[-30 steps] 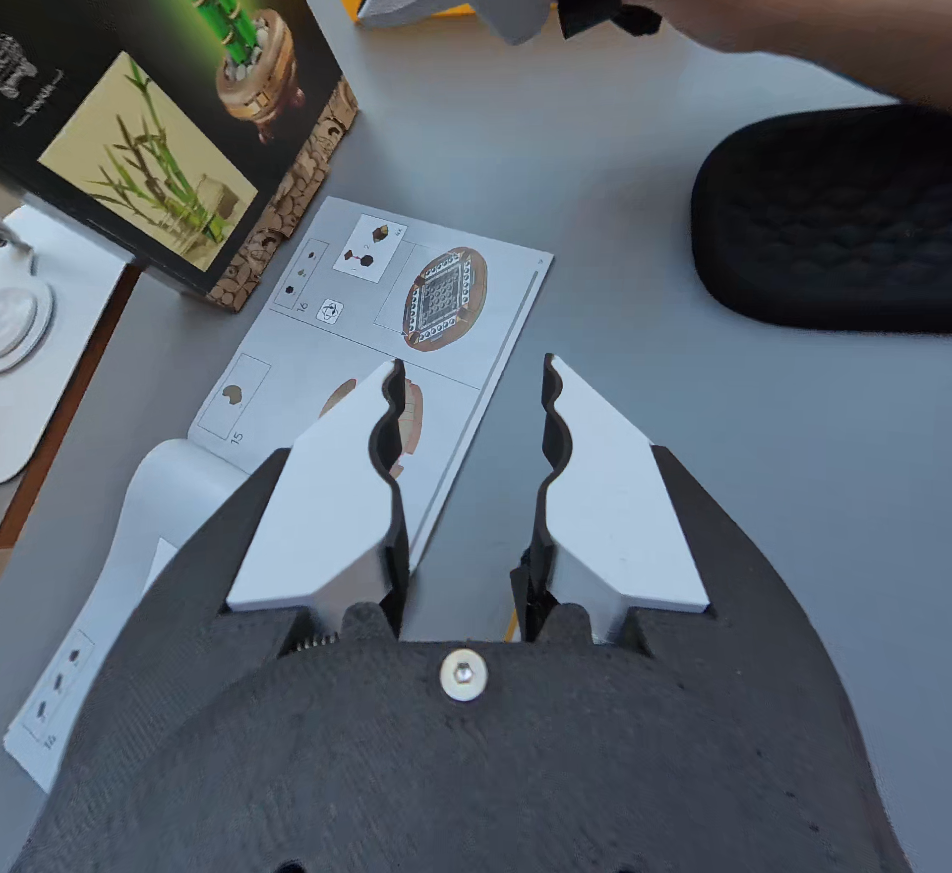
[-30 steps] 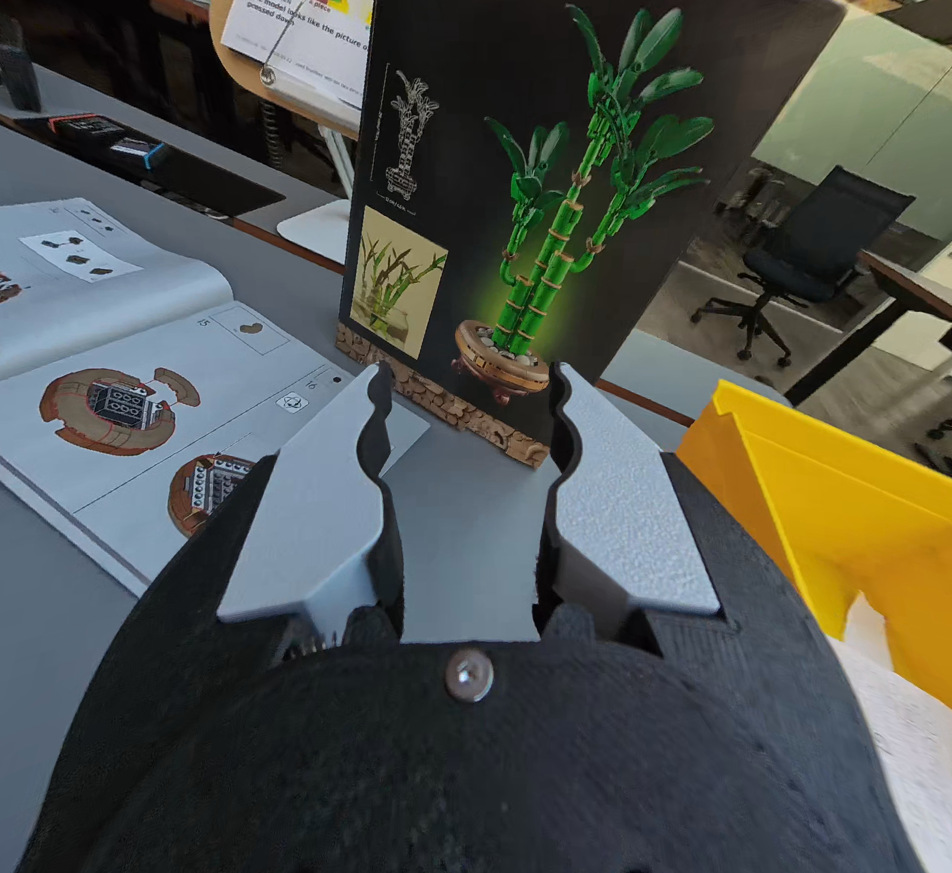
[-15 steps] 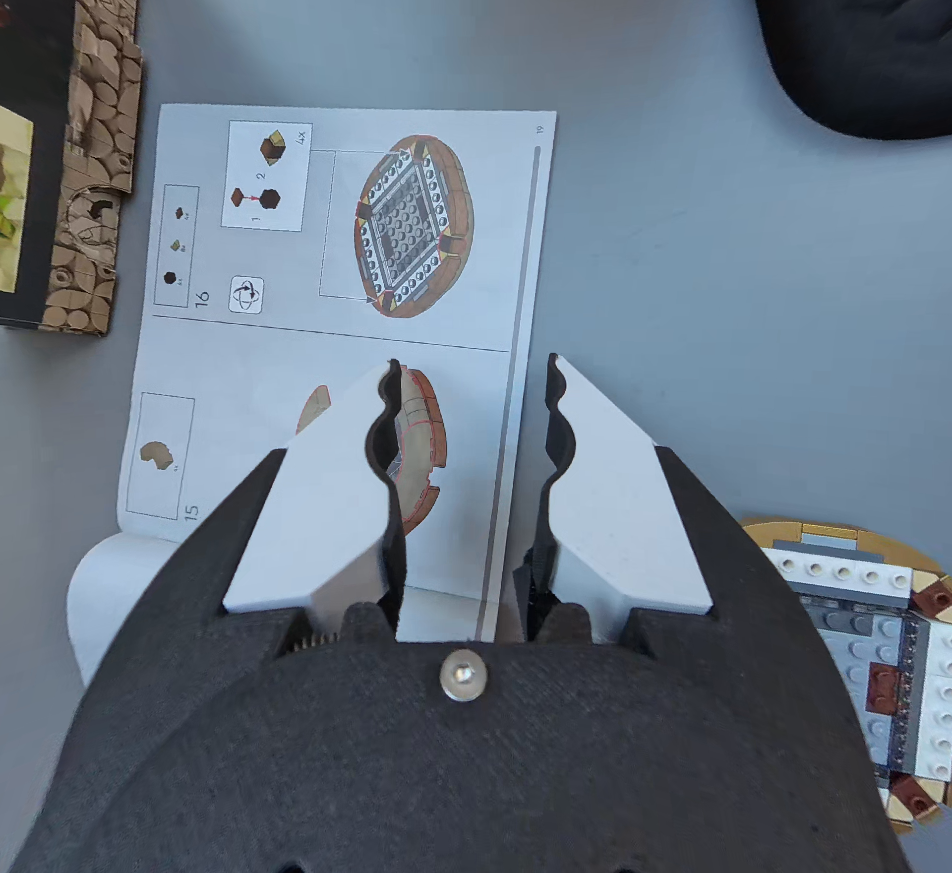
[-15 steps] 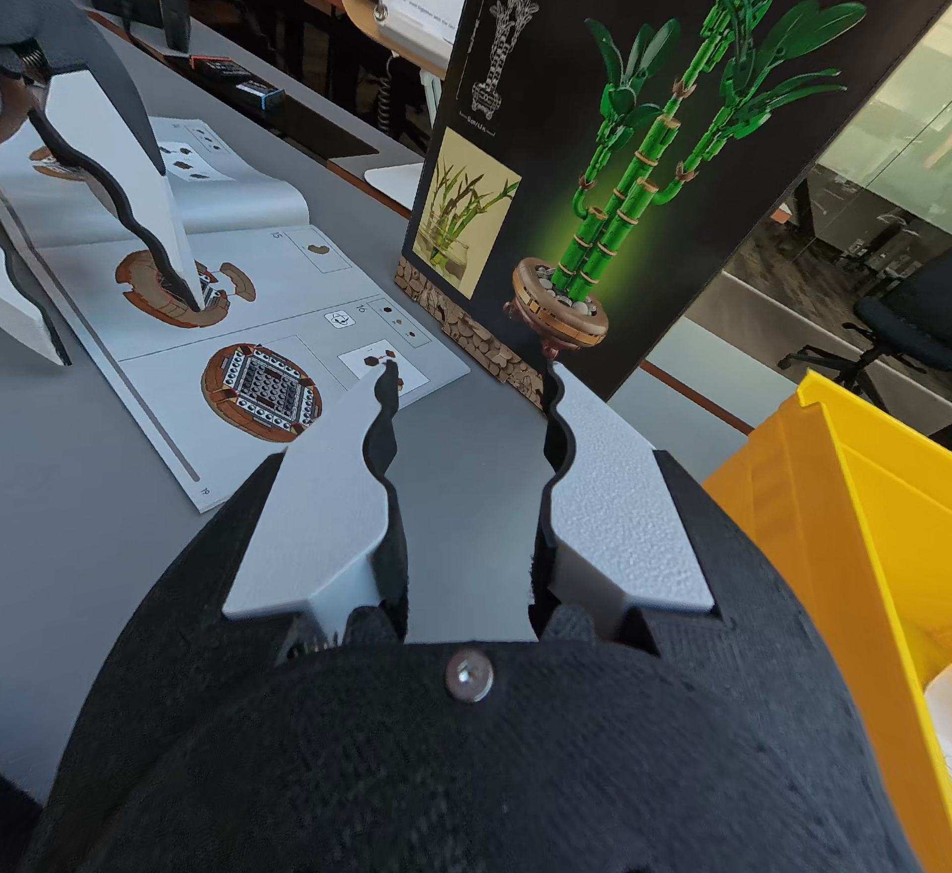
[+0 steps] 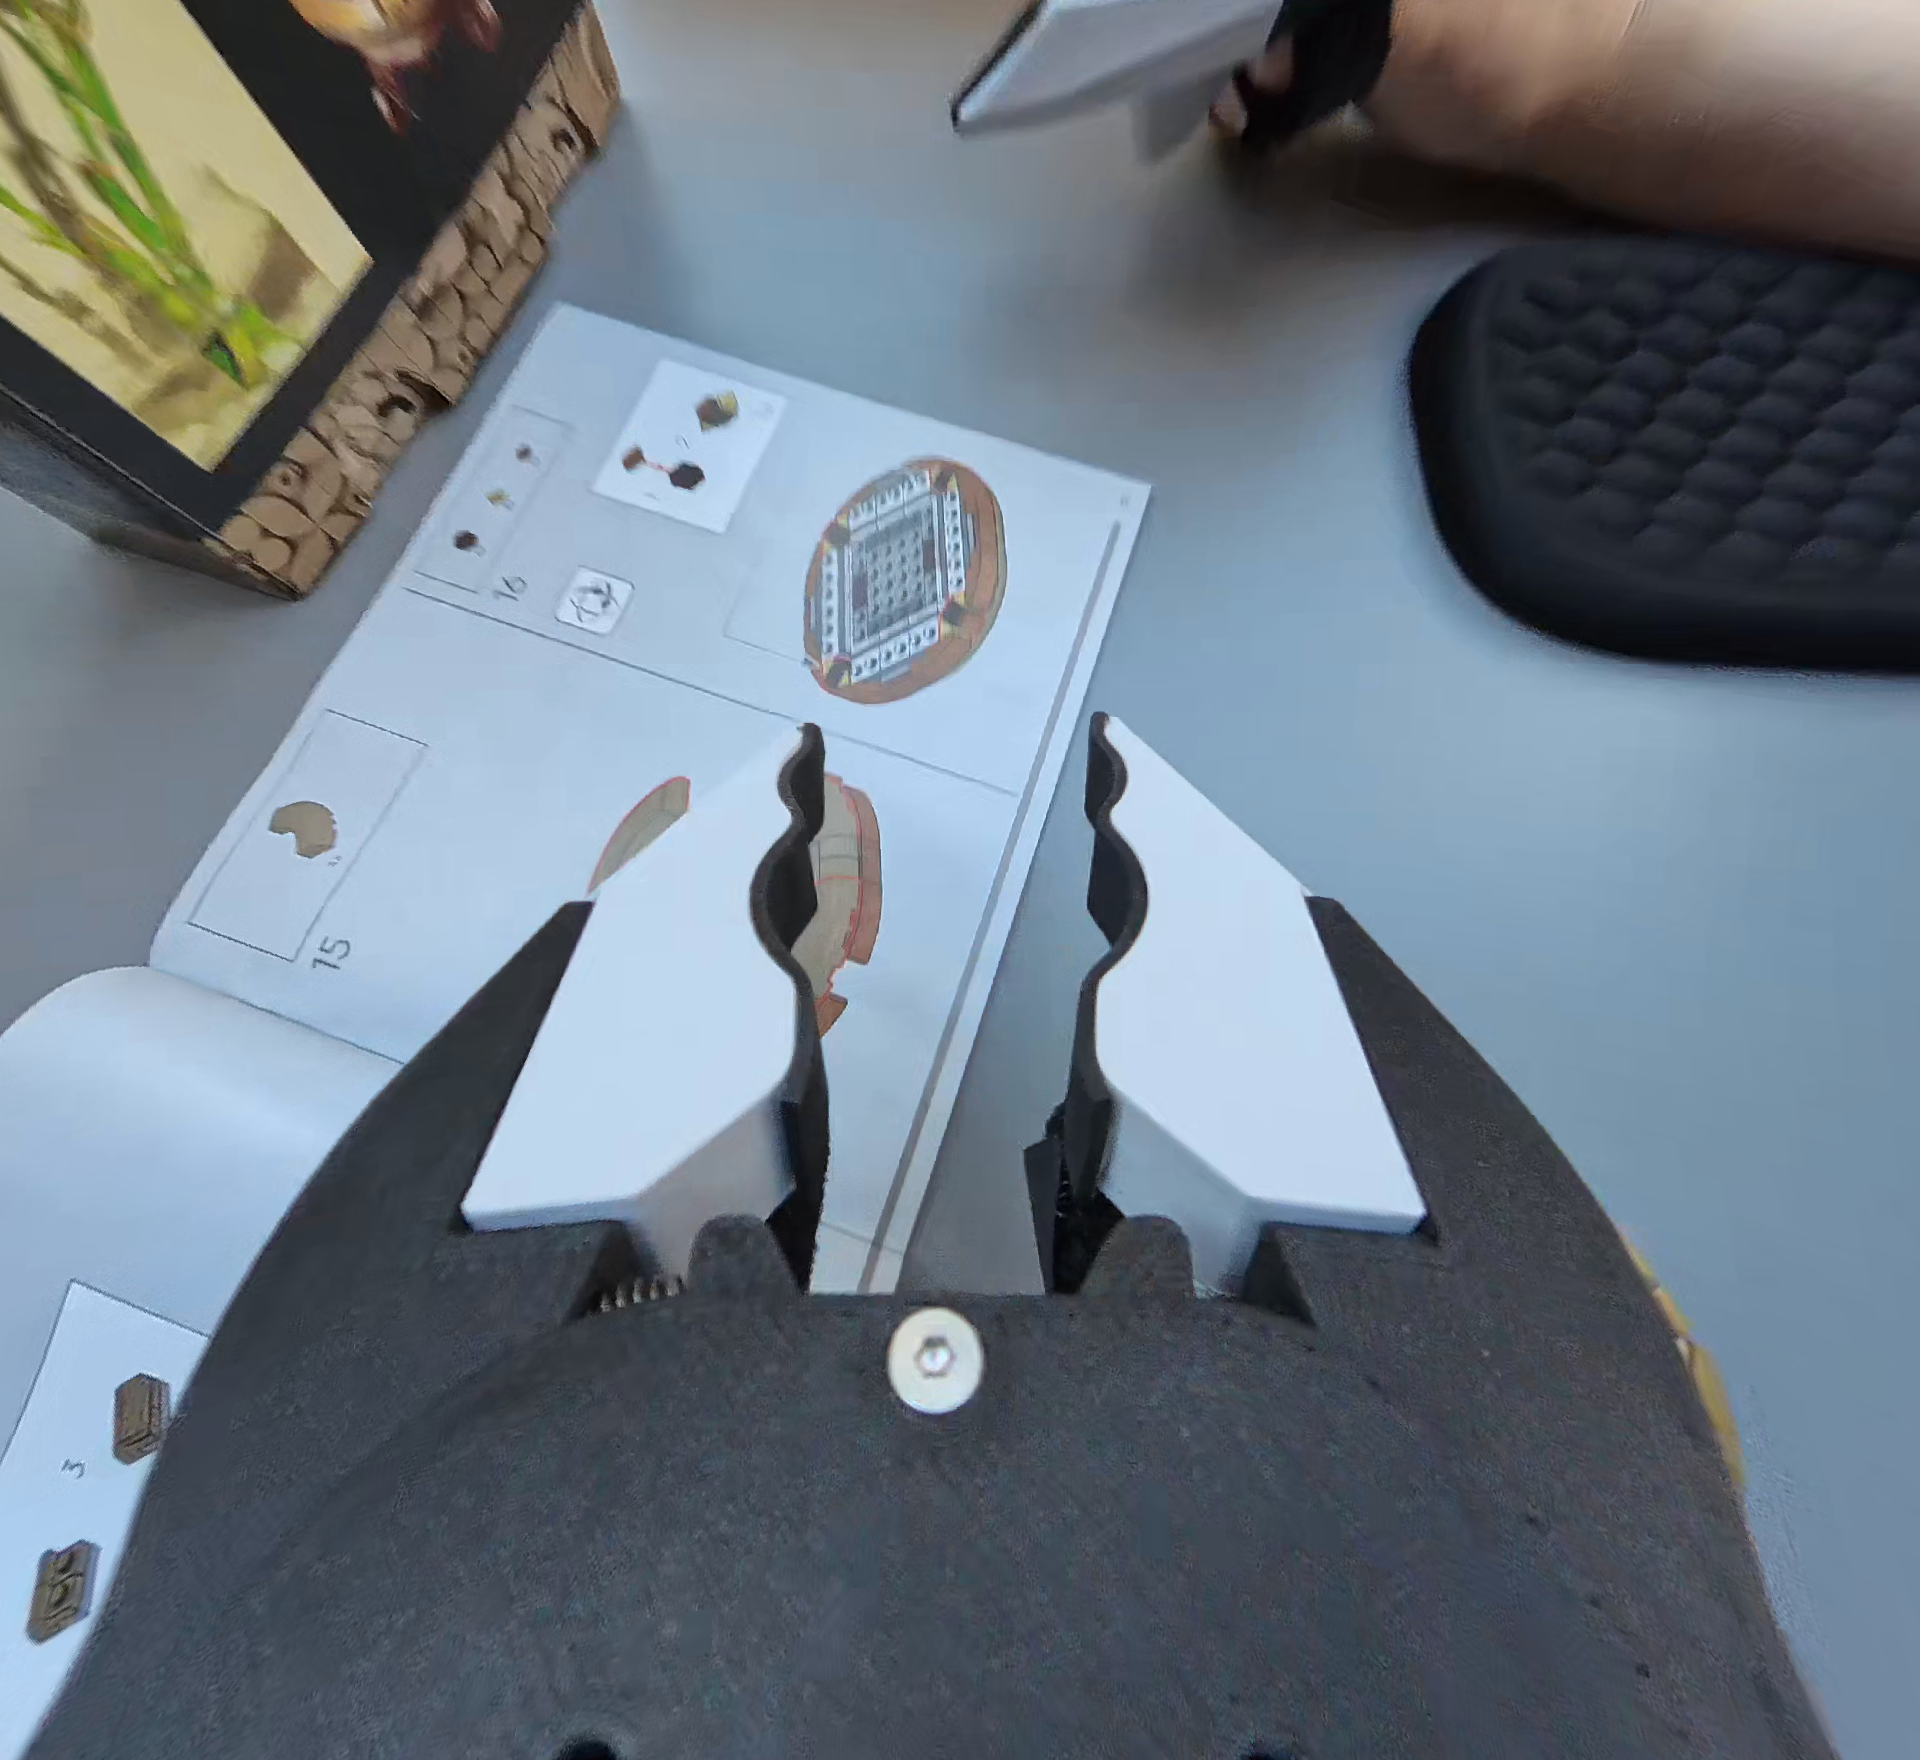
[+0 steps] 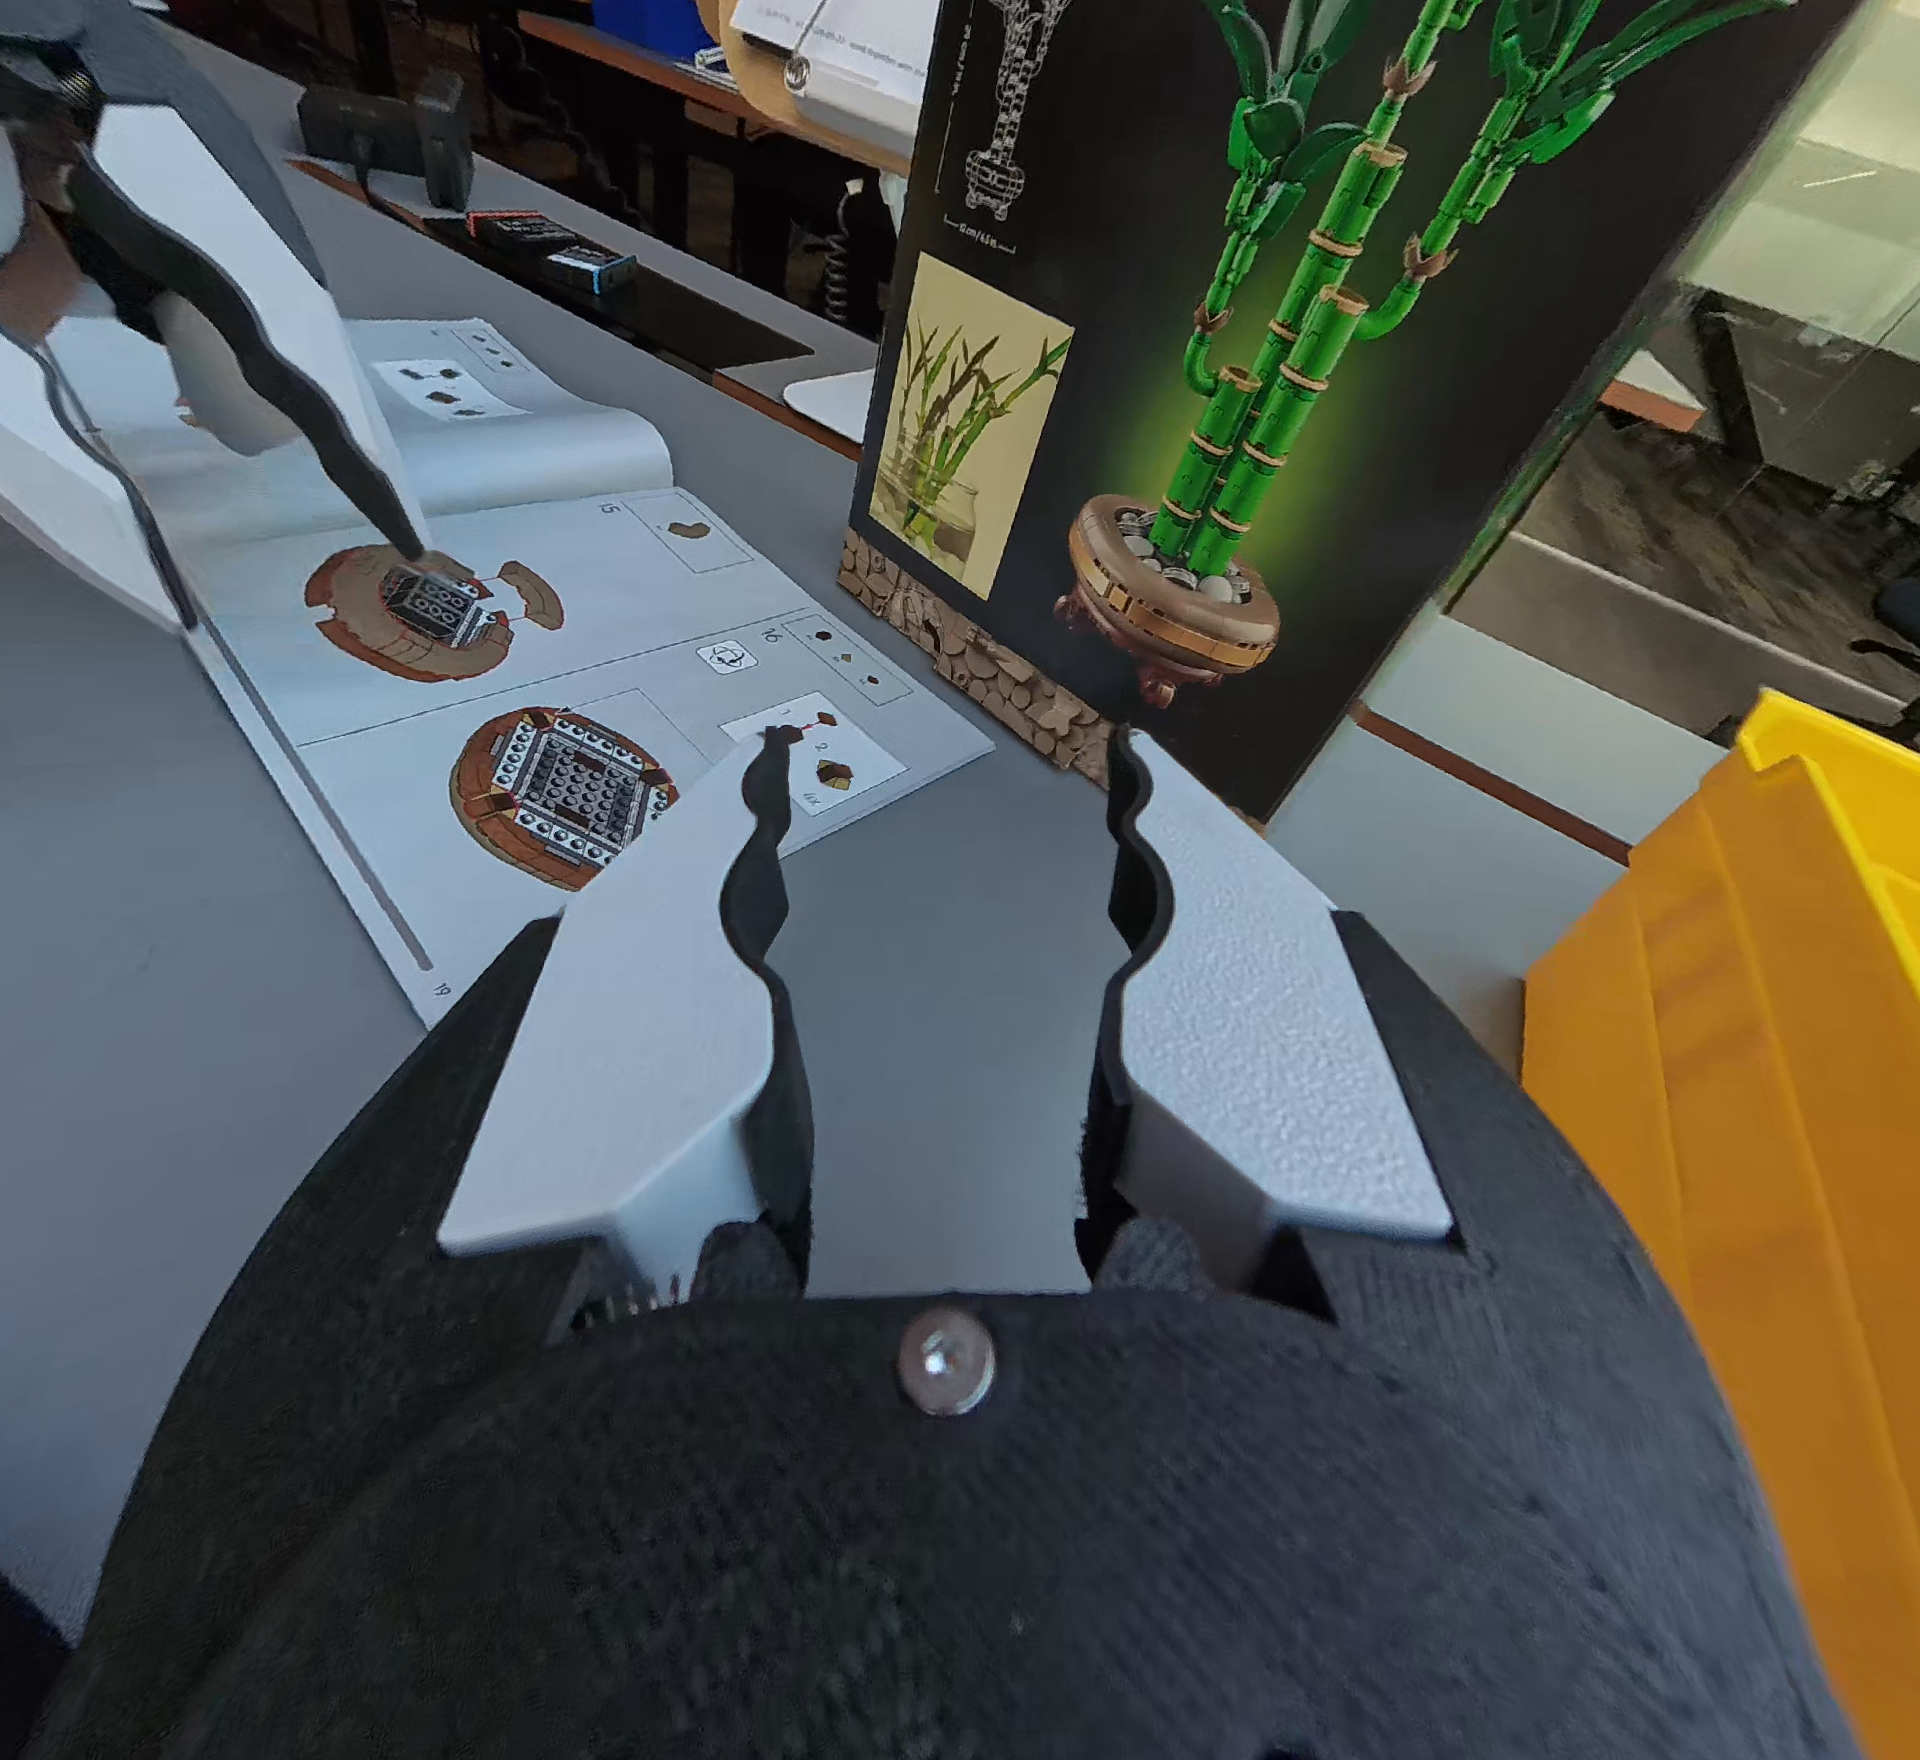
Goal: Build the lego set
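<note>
step: checking instruction booklet [image 5: 665, 671] | left gripper [image 5: 951, 734] spread, empty, above page | right gripper [image 6: 940, 744] spread, empty | yellow bin [image 6: 1766, 1035] at 3 o'clock | advice: confirm pictured brown pieces before reaching, I judge

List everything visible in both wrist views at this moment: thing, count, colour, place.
Instruction booklet: one, pale grey, lying open on the table.
Set box: one, black with a green plant picture, upright behind the booklet.
Bin: one, yellow, right of the box.
Pad: one, black, textured, right of the booklet.
Partly built model: one, tan edge only, lower right of left view.
Left gripper: fingers open, over the booklet.
Right gripper: fingers open, empty.
</note>
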Motion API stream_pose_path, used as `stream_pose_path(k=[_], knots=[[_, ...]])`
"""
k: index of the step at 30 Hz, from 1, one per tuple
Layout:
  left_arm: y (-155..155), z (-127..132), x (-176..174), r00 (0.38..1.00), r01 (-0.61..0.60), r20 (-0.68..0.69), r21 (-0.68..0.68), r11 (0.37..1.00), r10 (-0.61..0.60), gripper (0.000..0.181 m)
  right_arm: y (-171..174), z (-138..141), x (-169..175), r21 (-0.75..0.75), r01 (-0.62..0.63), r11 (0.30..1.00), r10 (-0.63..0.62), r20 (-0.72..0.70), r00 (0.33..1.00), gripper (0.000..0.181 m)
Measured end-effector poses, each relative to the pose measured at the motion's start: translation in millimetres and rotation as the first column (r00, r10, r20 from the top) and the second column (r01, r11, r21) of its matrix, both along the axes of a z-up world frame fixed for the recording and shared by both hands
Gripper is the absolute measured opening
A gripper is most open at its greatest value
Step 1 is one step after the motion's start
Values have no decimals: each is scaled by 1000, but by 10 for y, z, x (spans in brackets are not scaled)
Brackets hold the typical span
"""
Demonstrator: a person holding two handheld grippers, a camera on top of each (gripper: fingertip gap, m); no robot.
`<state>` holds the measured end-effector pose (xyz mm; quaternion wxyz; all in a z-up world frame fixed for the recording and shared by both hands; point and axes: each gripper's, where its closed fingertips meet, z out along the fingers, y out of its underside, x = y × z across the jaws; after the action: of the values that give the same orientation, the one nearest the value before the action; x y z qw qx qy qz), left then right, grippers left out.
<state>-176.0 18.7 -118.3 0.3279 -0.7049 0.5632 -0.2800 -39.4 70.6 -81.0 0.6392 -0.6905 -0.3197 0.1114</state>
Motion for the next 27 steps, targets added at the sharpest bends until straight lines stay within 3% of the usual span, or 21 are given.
stream_pose_path(k=[1, 6, 13, 20, 27], knots=[[-4, 151, 6, 997, -21, 78, 3, 1000, 20, 49, 4, 37, 30, 28, 15, 999, -15, -8, 1000, 62], [62, 746, -182, 925, -141, 363, 58, 988, 111, 65, 31, 91, 102, 76, 68, 995, -68, -11, 998, 68], [183, 877, -758, 790, -276, 563, -31, 961, 245, 72, 71, 51, 141, 106, 134, 985, -141, 62, 988, 68], [325, 1065, -1125, 725, -387, 626, 23, 922, 289, 85, 107, -7, 172, 123, 184, 975, -200, 138, 970, 68], [398, 886, -1205, 771, -406, 547, 28, 913, 326, 88, 120, -113, 108, 144, 189, 971, -221, 257, 941, 66]])
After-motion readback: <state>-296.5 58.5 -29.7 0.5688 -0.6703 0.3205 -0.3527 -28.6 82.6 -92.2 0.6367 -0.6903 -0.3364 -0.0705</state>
